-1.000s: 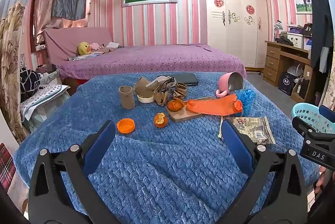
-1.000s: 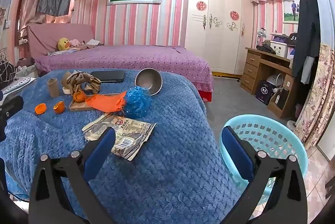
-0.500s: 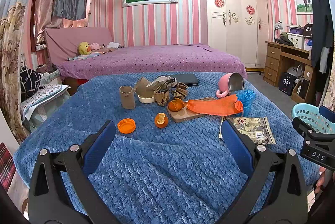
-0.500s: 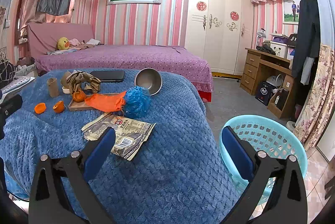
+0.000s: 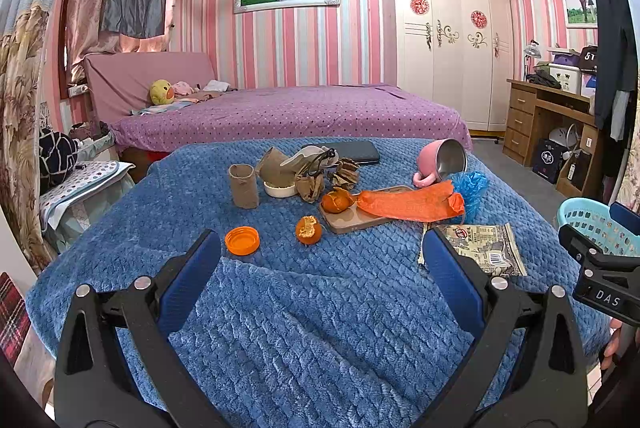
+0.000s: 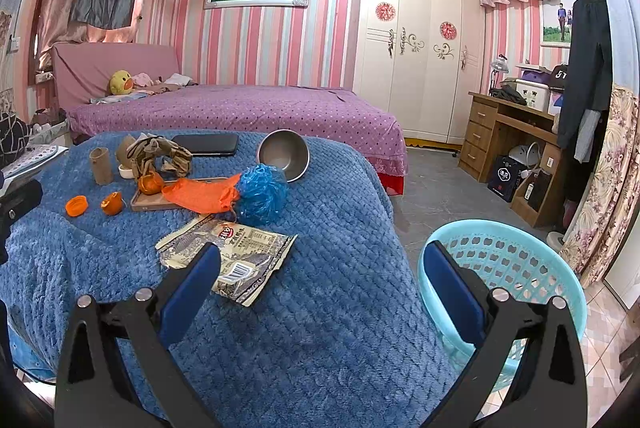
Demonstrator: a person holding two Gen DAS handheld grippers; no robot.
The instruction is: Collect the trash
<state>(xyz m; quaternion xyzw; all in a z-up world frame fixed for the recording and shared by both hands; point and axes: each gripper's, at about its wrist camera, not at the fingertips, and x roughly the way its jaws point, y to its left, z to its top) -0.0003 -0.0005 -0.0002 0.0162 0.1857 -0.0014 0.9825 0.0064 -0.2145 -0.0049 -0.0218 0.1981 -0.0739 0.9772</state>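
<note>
- Left wrist view: the left gripper [image 5: 320,260] hovers low over the blue quilted fleece blanket [image 5: 304,324], its blue padded fingers [image 5: 188,280] spread wide apart and grasping nothing.
- Right wrist view: the right gripper [image 6: 320,268] hangs over the right edge of the blanket, its fingers also released and empty.
- The trash lies on the blanket: a flat crinkled printed snack wrapper [image 6: 228,252] just under the right gripper's left finger, a long orange plastic bag [image 5: 408,203] on a wooden board [image 5: 352,220], and a crumpled blue plastic bag [image 6: 260,193] touching the orange one.
- Farther left are a round orange plastic lid [image 5: 241,240], a torn orange peel [image 5: 308,230] and an upright brown cardboard tube [image 5: 243,185].
- A light blue perforated plastic basket [image 6: 532,260] stands on the floor beside the blanket.
</note>
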